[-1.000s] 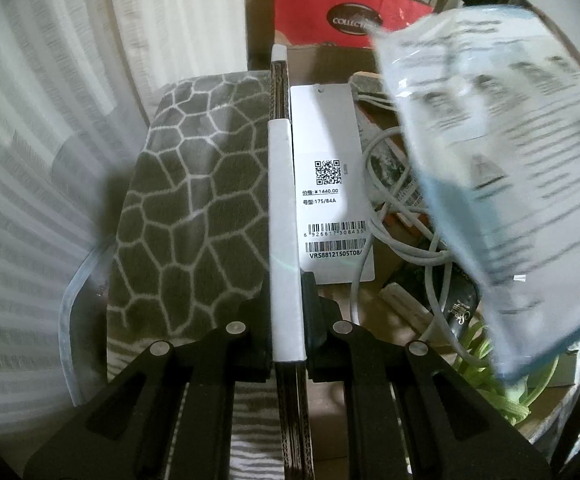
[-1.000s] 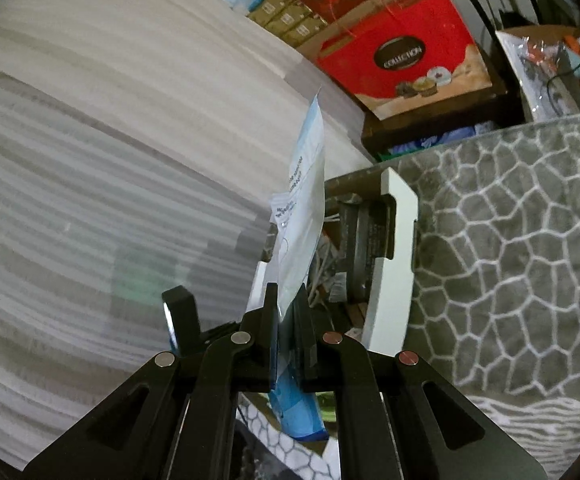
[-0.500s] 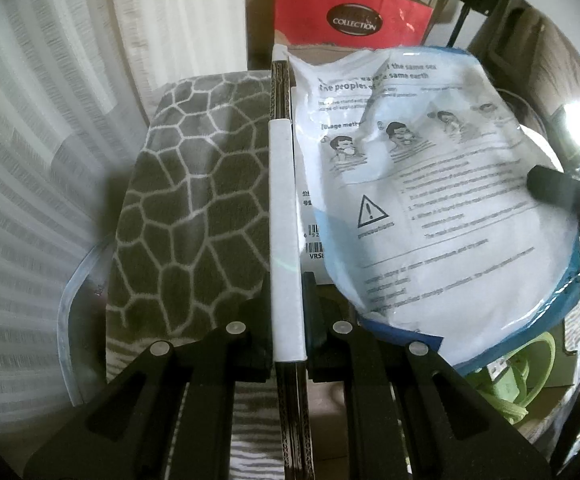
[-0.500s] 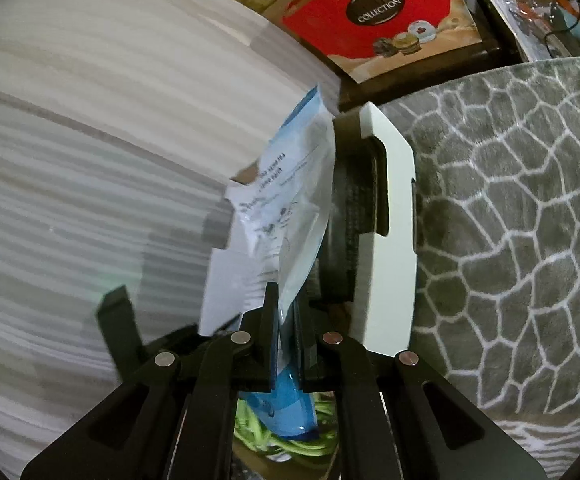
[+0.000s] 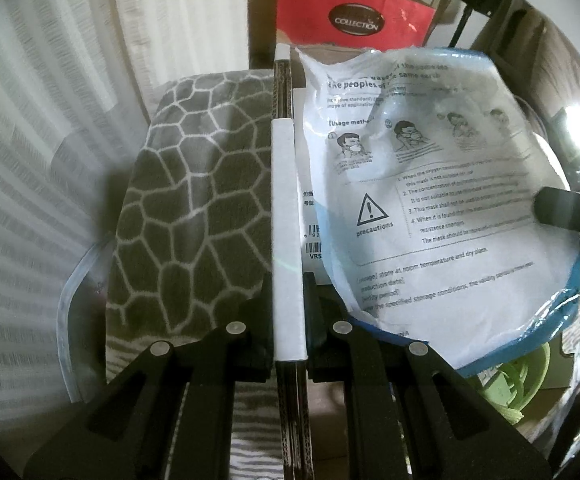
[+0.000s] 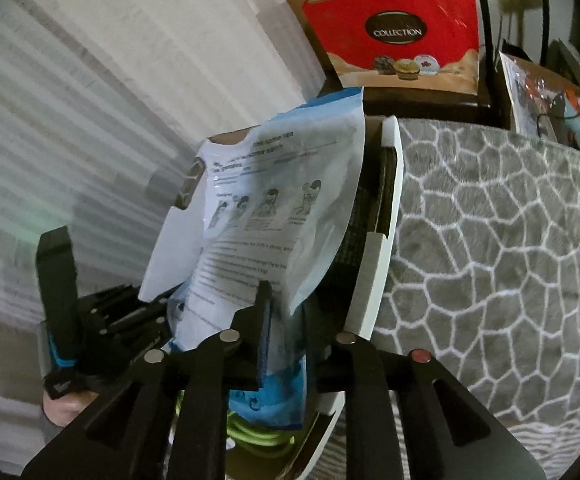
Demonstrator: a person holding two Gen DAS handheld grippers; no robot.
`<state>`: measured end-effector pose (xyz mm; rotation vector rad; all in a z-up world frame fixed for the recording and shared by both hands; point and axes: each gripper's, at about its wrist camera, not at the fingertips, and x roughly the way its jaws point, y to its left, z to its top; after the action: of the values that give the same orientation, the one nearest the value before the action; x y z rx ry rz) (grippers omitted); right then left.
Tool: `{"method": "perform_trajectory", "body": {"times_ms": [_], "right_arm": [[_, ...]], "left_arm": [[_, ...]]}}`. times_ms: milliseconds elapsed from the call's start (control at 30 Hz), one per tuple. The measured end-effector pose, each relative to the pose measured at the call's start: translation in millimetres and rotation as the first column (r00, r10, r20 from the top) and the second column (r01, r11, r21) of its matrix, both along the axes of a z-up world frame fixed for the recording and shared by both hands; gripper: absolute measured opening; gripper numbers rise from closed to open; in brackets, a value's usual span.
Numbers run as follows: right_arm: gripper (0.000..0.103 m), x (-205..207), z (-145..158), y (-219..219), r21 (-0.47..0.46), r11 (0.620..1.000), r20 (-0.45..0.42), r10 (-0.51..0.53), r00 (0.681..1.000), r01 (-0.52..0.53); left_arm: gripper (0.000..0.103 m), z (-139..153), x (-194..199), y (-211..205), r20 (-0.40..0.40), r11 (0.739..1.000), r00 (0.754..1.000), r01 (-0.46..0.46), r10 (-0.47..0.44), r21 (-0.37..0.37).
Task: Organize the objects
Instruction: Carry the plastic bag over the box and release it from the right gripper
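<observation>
1. The left hand-held gripper is clamped tight on the upright box flap, a cardboard edge with a white strip along its top.
2. Left of the flap lies a grey blanket with a white cell pattern.
3. The mask pack, a clear and blue bag with printed usage pictures and a "precautions" triangle, lies tilted inside the box, just right of the flap.
4. The pack covers most of a white tag; only the tag's left edge with part of a barcode shows.
5. The right hand-held gripper has just been opening its jaws. The pack's lower part sits between them, against the left finger; the right finger stands apart from it.
6. In the left view, one finger of the right hand-held gripper rests across the pack's right side.
7. Green cord lies in the box under the pack.
8. A red bag marked "COLLECTION" stands behind the box.
</observation>
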<state>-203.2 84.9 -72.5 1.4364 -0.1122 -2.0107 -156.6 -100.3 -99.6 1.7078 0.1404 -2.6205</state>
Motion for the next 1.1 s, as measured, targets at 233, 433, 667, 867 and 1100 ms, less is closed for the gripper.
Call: {"method": "perform_trajectory", "body": {"times_ms": [233,433,667,867,1100], "right_arm": [[0.034,8,15,3,0.021,0.999,-0.025,0.027,0.999,-0.026],[0.047,13,20,18,0.063,0.998,-0.055,-0.012,0.998,0.015],[0.060,32,37,36,0.072,0.997,-0.143,-0.020,0.990,0.030],[0.064,53,45,50,0.067,0.997,-0.188,-0.019,0.982,0.032],[0.087,80,57,72,0.057,0.995,-0.264,-0.063,0.963,0.081]], "left_arm": [[0.011,8,5,-3,-0.021,1.000,1.000,-0.013,0.013,0.024],[0.018,34,13,-2,-0.075,0.999,0.997,-0.011,0.014,0.036],[0.052,65,25,7,-0.148,0.999,0.989,0.007,-0.001,0.043],[0.079,91,37,17,-0.204,0.999,0.979,0.020,-0.013,0.031],[0.100,103,57,30,-0.239,0.999,0.971,0.023,-0.016,0.027]]}}
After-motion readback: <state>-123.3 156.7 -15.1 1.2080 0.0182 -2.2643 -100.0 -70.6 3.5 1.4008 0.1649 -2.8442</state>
